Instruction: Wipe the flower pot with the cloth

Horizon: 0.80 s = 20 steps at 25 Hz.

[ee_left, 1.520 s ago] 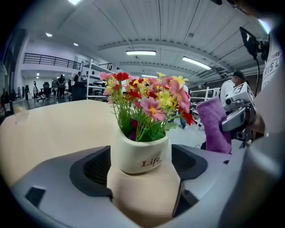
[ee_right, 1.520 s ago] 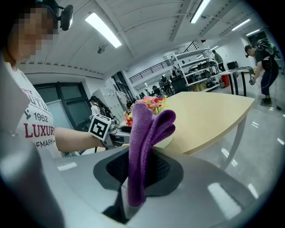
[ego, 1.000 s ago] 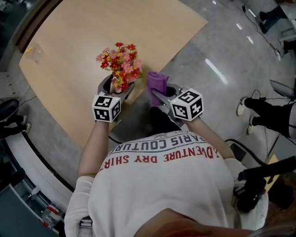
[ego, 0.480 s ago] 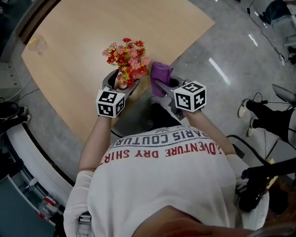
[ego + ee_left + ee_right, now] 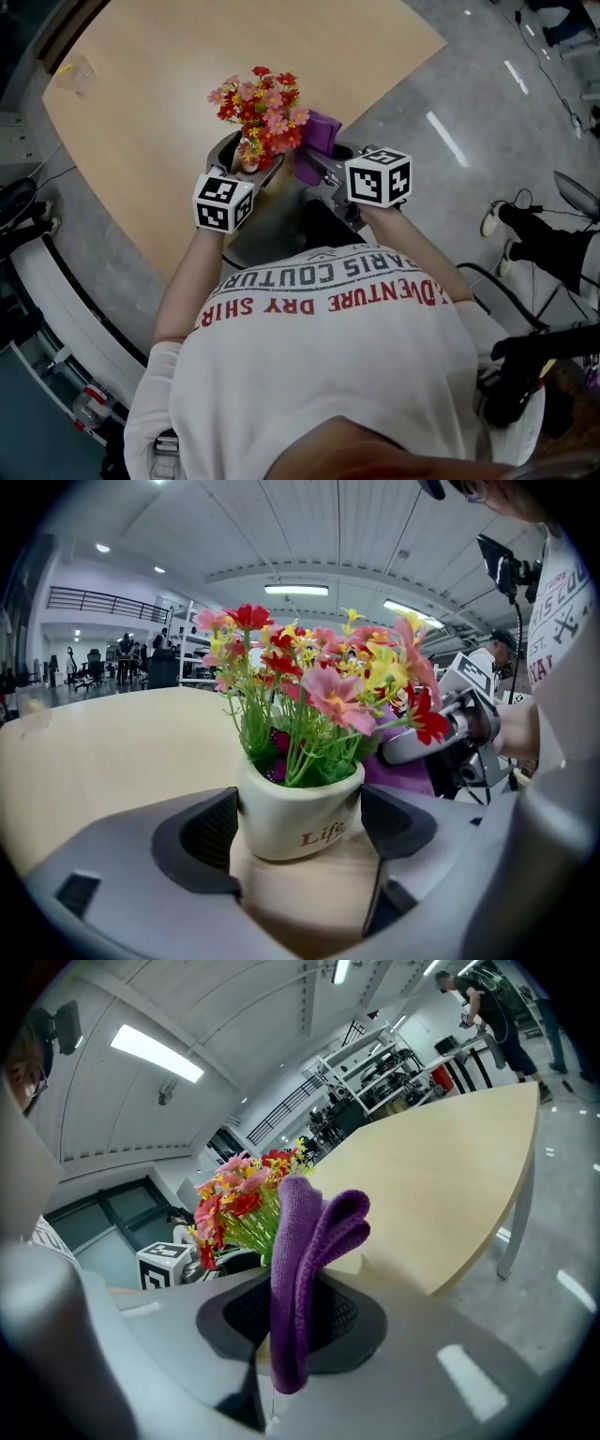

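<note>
Start of wipe, by the look: bracing white flower pot (image 5: 291,822) near table (image 5: 169,112) edge w/ left gripper (image 5: 246,161), pads clamped on both sides. Pinching folded purple cloth (image 5: 300,1241) tight in right gripper (image 5: 314,169), just beside pot's right flank, under flowers (image 5: 319,686); contact unclear. Next, probably: press cloth to pot wall & rub round, w/o tipping it.

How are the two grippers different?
The left gripper holds the white flower pot; the right gripper holds the purple cloth. The left gripper's jaws stand wide apart; the right gripper's are nearly together. Both wear a black-and-white marker cube.
</note>
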Available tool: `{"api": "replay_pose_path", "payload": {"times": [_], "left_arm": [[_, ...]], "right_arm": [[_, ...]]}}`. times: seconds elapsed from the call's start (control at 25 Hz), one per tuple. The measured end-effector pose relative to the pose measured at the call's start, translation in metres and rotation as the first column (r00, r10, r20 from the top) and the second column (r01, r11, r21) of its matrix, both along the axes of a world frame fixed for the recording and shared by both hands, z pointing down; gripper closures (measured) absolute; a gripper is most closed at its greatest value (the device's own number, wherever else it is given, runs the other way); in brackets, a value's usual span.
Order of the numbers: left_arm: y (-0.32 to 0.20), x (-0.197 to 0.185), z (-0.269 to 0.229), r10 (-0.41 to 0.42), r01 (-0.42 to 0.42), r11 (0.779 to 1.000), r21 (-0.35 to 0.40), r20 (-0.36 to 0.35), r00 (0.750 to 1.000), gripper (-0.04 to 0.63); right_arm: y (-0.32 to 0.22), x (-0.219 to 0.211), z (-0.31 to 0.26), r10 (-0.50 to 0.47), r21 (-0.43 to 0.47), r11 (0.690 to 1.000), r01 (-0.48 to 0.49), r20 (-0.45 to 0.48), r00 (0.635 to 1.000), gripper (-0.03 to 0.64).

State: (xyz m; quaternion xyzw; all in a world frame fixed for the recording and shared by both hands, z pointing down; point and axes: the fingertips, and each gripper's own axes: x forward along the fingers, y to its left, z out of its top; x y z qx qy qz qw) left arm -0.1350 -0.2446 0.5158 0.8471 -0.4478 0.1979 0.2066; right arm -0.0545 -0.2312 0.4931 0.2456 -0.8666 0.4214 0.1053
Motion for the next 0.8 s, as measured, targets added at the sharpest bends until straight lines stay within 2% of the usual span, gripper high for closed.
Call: {"api": "replay_pose_path", "payload": {"times": [0.28,0.6,0.8], "left_arm": [[0.002,-0.002,0.0,0.012,-0.012,1.0,-0.023,-0.025,1.0,0.186],[0.001,-0.002,0.001,0.032,-0.032,0.999,-0.023,-0.009,0.999,0.186],[0.002,-0.006,0.005,0.03,-0.032,0.998,-0.051,-0.027,0.999,0.186]], "right_arm": [[-0.007,-0.003,0.018,-0.014,-0.044,0.999,0.011,-0.055,0.998,0.555],[-0.014,0.005,0.057,-0.04,-0.059,0.998,0.025,-0.272,0.961,0.555],[-0.013,0.003,0.062,-0.033,-0.073,0.997,0.016,-0.251,0.967,0.555]]}}
